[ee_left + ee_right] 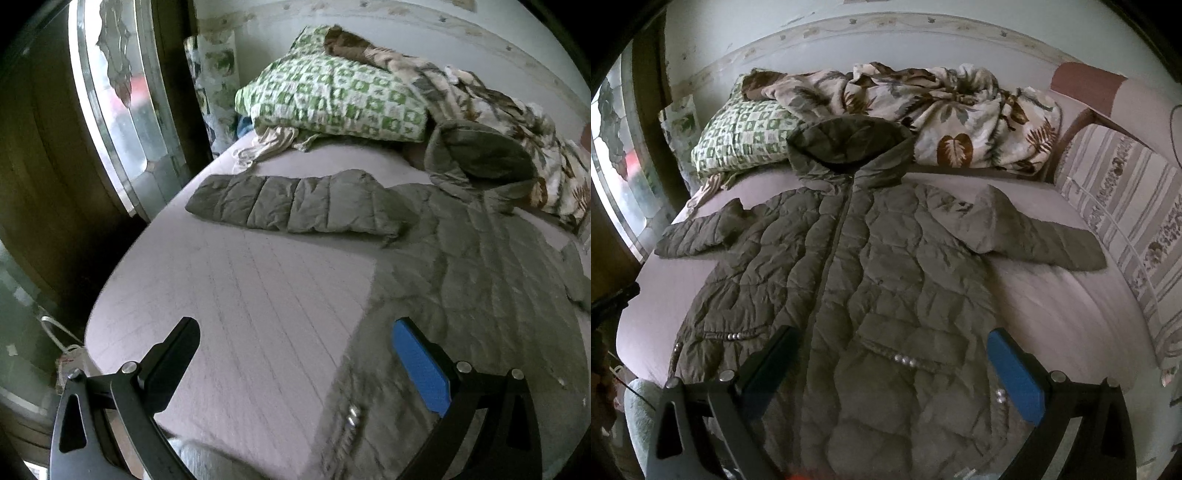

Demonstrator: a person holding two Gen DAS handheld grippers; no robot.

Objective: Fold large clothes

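In the left wrist view my left tool (pixel 295 354) hung with its fingers spread wide and nothing between them, above the bed (pixel 229 295) by the near left edge of the coat (pixel 461 266). One sleeve (pixel 291 206) lay straight out across the sheet toward the window (pixel 122 110). A green checked pillow (pixel 332 96) sat at the head of the bed, with a leaf-print blanket (pixel 517 122) bunched beside it.

In the right wrist view my right tool (pixel 892 363) was also wide open and empty, low over the coat's hem. The coat lay flat on its back in the middle of the bed, zipped front up, both sleeves out sideways, and its hood (pixel 849 144) resting against the pillow and blanket.

I judged the coat soft, puffy and springy rather than heavy, with a smooth shell likely to slip. A thin pinch would probably slide off, so I would take a full bite at a sleeve cuff (pixel 1082 254) or at a quilted seam along the side, and expect the folds to puff open again unless pressed down.
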